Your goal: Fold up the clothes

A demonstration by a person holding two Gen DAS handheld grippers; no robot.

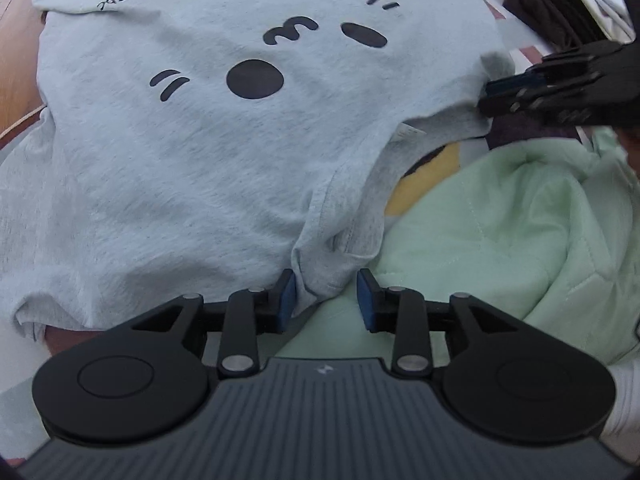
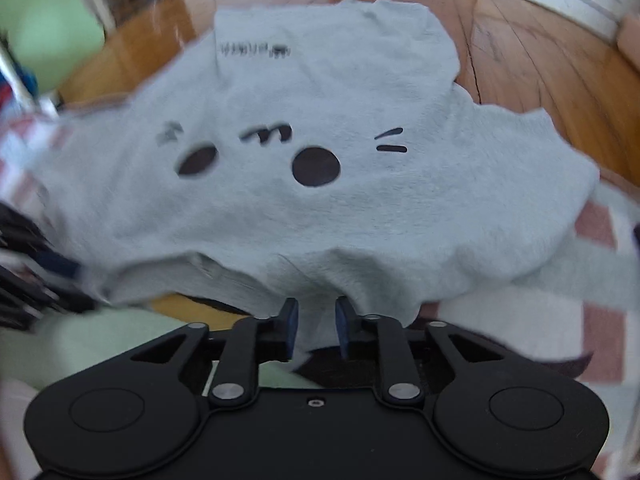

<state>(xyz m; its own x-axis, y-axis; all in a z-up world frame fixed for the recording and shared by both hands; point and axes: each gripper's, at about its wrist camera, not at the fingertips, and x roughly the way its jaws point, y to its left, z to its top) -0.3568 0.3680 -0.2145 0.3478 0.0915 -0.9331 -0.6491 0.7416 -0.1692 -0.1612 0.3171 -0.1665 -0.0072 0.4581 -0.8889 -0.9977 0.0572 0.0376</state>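
Observation:
A light grey T-shirt (image 1: 192, 152) with a black cat face and small lettering lies spread out, print up. In the left wrist view my left gripper (image 1: 326, 296) stands open at the shirt's near edge. A bunched fold of the hem lies between its blue pads, against the left pad and apart from the right one. My right gripper (image 1: 485, 95) comes in from the right at another edge of the shirt. In the blurred right wrist view the right gripper (image 2: 316, 326) is open, with a flap of the shirt (image 2: 320, 220) hanging loosely between its pads.
A pale green quilted garment (image 1: 500, 232) lies under and beside the shirt, with a yellow and dark patch (image 1: 424, 172) showing. Dark and white clothes (image 1: 576, 4) are piled at the far right. A pink checked cover (image 2: 600, 320) and wooden floor (image 2: 540, 80) surround the shirt.

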